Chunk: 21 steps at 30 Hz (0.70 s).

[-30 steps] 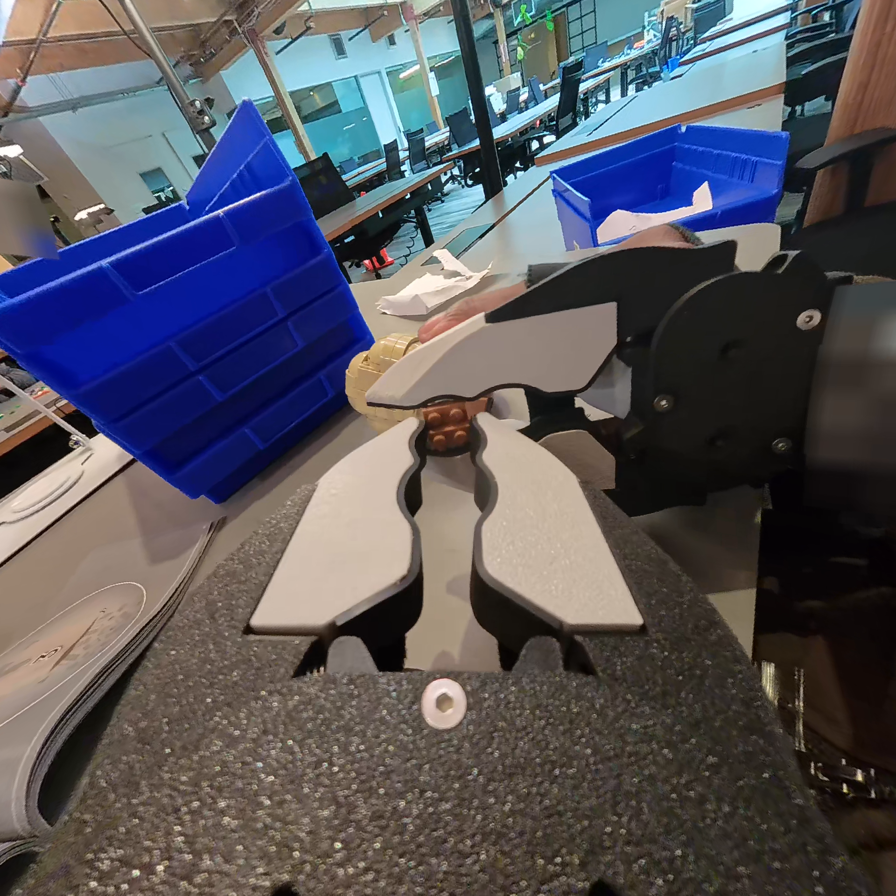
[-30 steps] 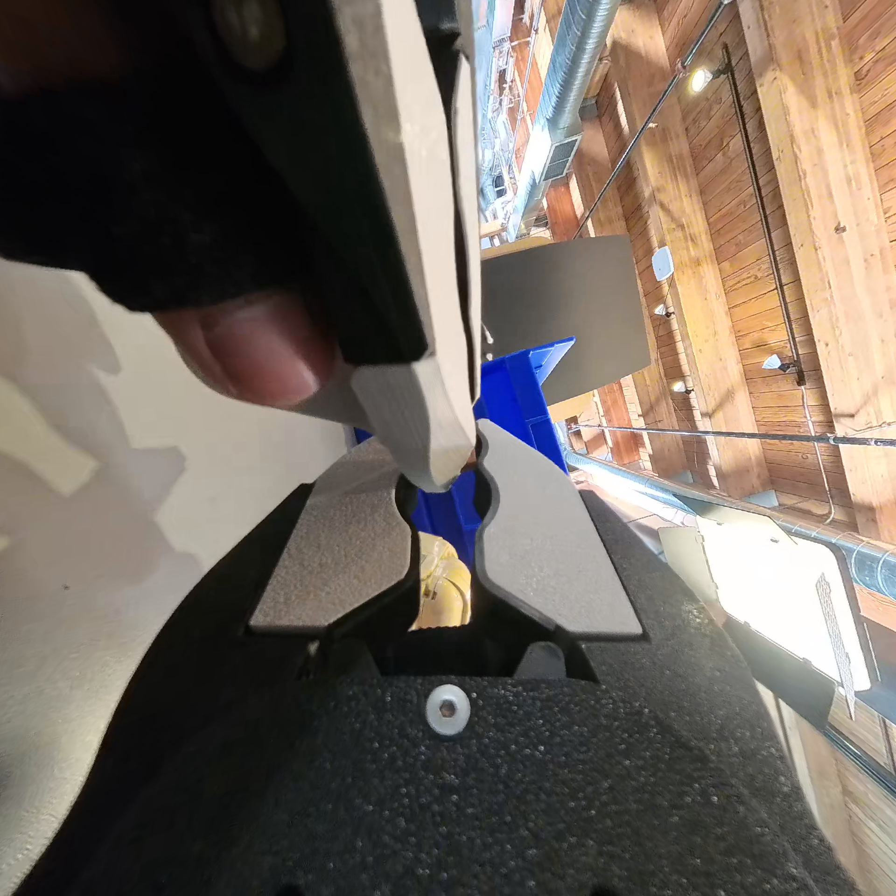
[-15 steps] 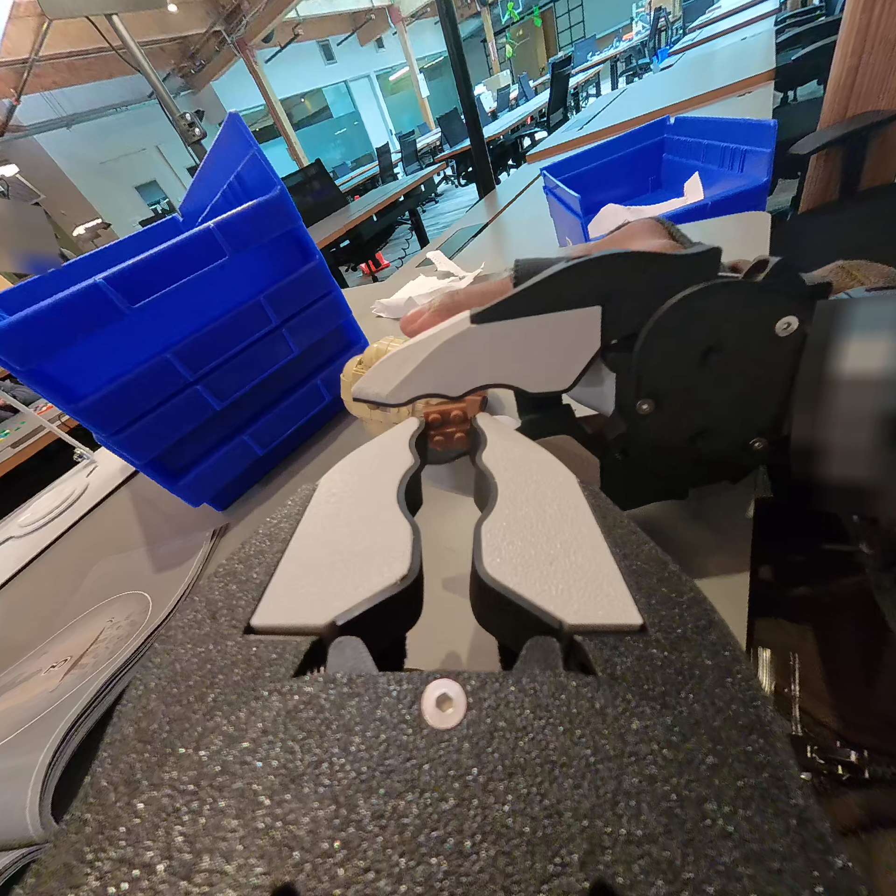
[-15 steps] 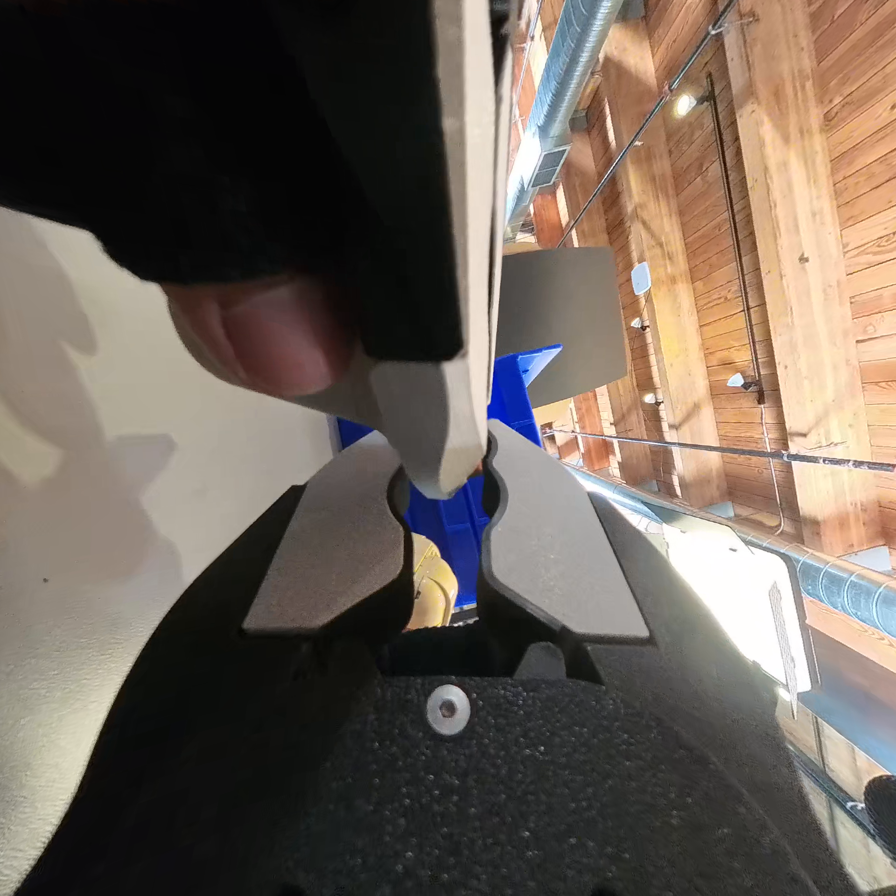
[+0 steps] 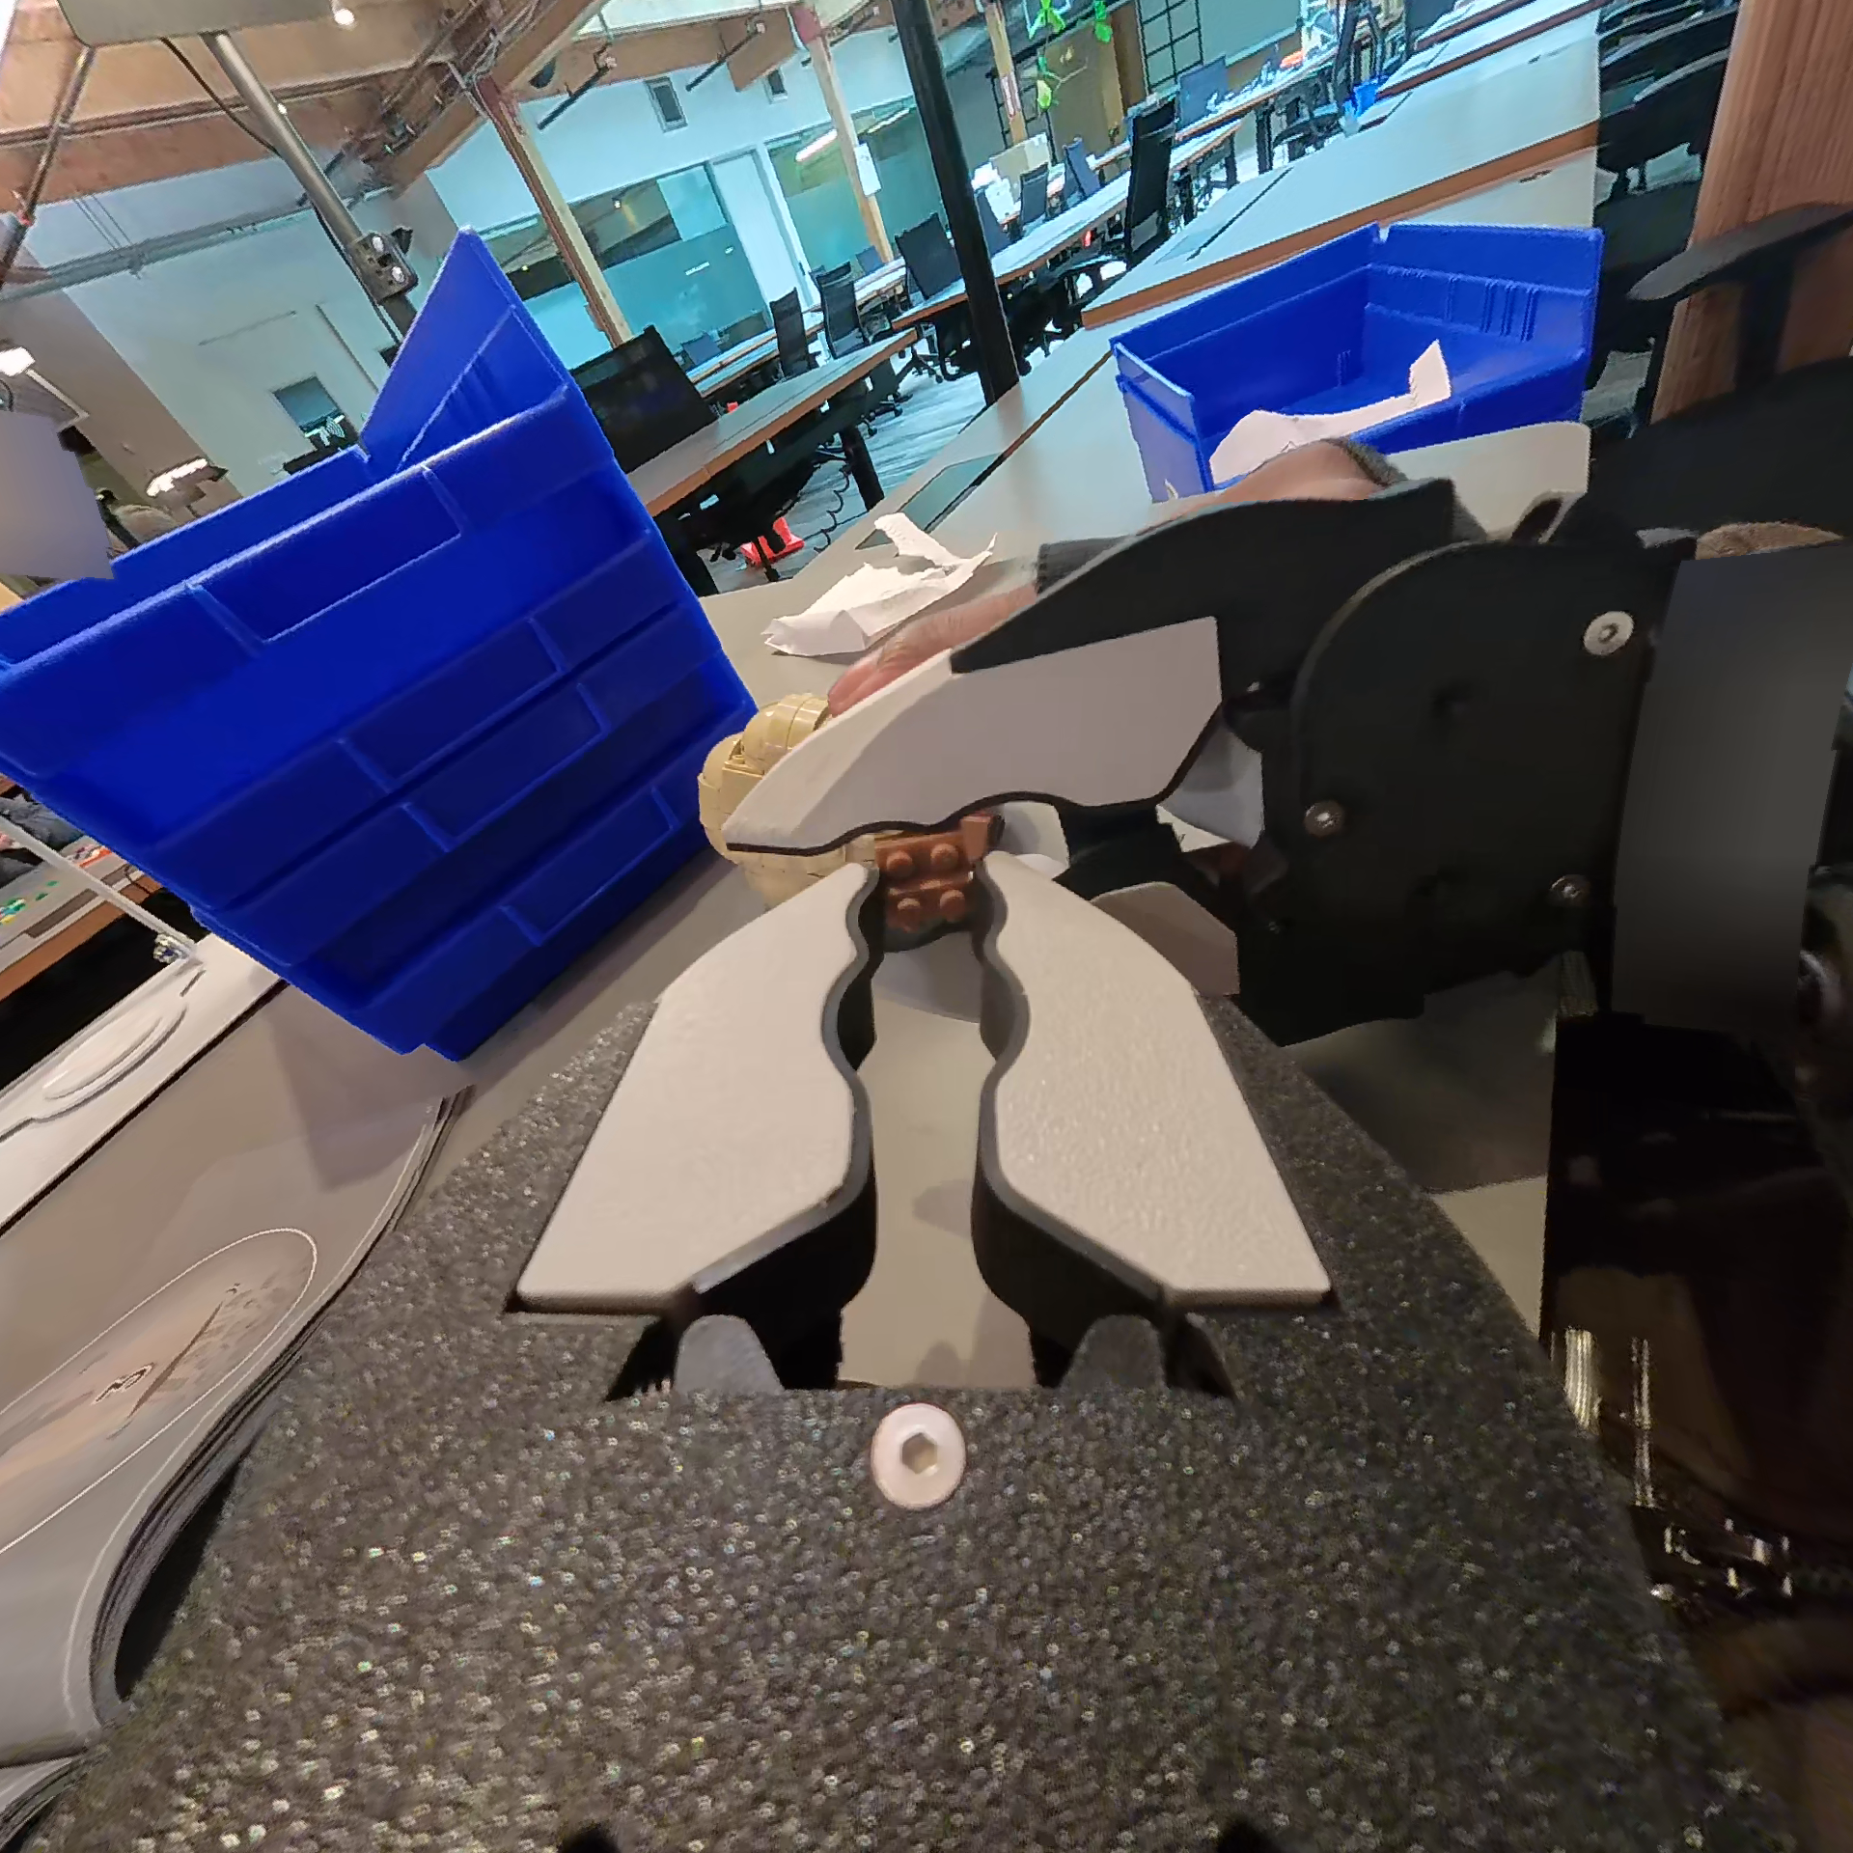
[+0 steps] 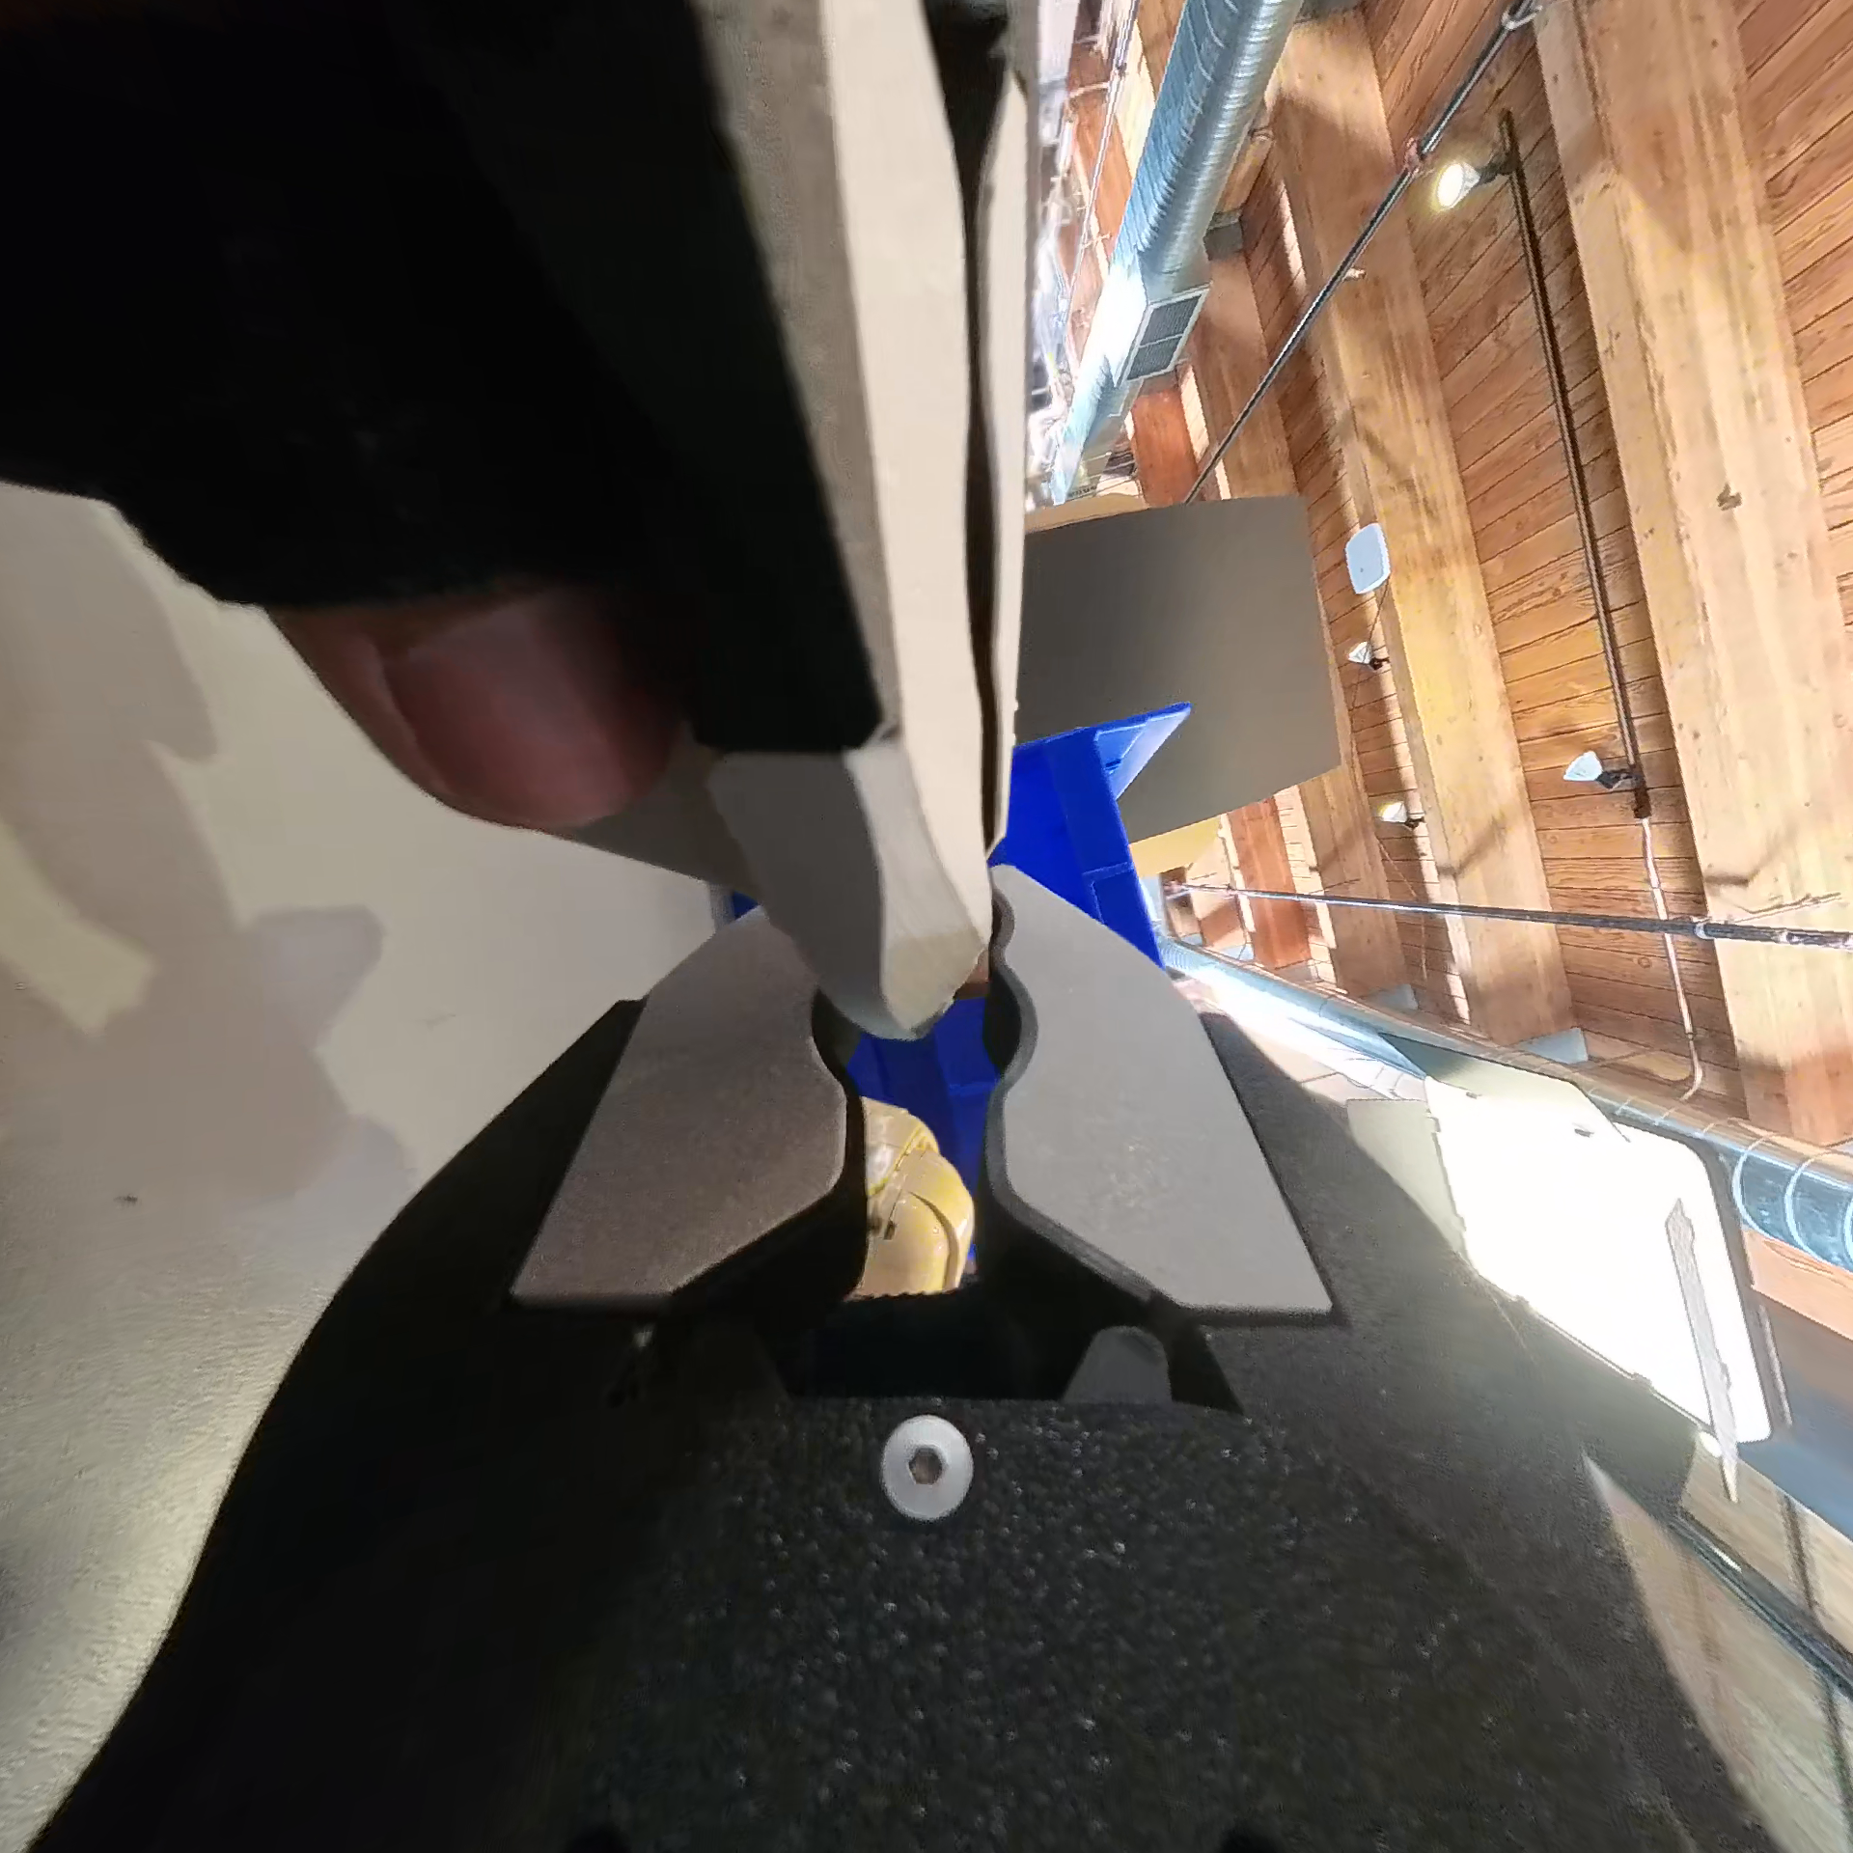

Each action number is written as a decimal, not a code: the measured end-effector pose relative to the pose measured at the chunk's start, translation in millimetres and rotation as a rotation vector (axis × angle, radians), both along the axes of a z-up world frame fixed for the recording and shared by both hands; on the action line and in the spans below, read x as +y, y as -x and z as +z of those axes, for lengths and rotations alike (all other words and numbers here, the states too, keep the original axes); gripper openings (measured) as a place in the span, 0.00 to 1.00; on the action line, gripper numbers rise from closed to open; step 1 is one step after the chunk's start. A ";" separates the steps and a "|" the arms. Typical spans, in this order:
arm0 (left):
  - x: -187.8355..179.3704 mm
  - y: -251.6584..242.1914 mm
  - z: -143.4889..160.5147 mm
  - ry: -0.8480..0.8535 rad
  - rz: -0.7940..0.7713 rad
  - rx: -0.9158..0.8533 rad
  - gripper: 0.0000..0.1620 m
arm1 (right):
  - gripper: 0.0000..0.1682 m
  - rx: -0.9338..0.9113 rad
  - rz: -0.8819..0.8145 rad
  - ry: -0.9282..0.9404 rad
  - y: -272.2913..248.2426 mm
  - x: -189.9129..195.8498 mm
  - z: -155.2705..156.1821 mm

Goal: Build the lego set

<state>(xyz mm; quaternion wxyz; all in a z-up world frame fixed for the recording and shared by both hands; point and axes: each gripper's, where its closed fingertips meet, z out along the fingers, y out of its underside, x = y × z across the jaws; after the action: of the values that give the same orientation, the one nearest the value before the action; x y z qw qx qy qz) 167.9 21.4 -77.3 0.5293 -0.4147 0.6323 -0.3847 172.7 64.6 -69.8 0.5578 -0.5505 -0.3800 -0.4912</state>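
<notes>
left hand-held gripper [image 5: 924, 887] clamps the small brown lego piece [image 5: 924, 890] at frame centre; right hand-held gripper [image 5: 802, 837] state cannot be told. piece is light, rigid, slippery: grip flat sides.

Two blue bins [image 5: 381, 762] [image 5: 1354, 341]; two grippers [image 5: 922, 892] [image 6: 912, 1013]; one booklet [image 5: 150, 1354].

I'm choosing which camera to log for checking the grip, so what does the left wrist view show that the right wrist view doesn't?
Only the left wrist view shows the small brown lego piece pinched at the left gripper tips, the grey table, the open instruction booklet, crumpled white paper and a second blue bin holding paper.

Only the right wrist view shows a wooden ceiling and a metal duct.

Both show the tan lego build, the near blue bin and the other gripper crossing in close.
</notes>
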 end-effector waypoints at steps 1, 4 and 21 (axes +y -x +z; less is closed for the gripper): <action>-0.4 0.2 0.4 -0.004 -0.001 -0.002 0.10 | 0.12 0.010 0.005 0.002 0.3 -0.3 0.1; -1.2 0.5 0.7 -0.009 -0.006 -0.004 0.10 | 0.12 0.025 0.015 0.005 1.0 -0.7 0.1; -0.3 -2.1 2.1 0.008 0.005 -0.023 0.11 | 0.11 0.027 0.001 0.036 -1.0 0.4 -4.6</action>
<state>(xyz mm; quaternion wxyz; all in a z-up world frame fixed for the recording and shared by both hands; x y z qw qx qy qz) 170.0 21.1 -75.2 0.5359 -0.4138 0.6237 -0.3906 173.7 64.9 -74.4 0.5533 -0.5670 -0.3815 -0.4763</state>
